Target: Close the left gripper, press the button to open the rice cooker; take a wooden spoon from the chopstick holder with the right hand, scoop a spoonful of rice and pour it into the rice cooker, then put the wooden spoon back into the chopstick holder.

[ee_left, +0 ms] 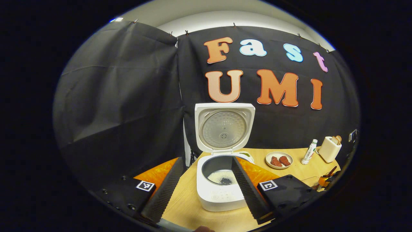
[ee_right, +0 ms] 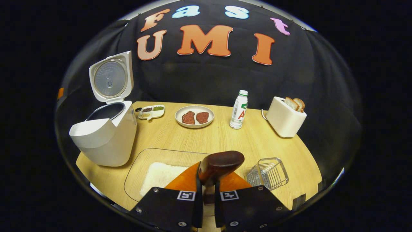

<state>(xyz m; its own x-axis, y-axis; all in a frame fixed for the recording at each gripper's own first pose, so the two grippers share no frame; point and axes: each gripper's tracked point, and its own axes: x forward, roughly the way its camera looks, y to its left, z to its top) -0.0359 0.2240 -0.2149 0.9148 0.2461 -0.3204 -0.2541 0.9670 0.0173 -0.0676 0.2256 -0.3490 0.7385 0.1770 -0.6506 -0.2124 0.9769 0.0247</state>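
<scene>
Wooden spoon point(ee_right: 220, 165) handle hidden btwn right claw point(ee_right: 206, 196) fingers (bowl visible).

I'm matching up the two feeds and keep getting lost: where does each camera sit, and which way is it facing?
Left gripper view: rides on the left claw, whose open fingers frame the open rice cooker straight ahead, rice in its pot.
Right gripper view: rides on the right claw, shut on the wooden spoon, looking down over the glass rice tray and wire chopstick holder to the wall.
Shared: rice cooker, plate of meat, bottle, toaster, table.
</scene>
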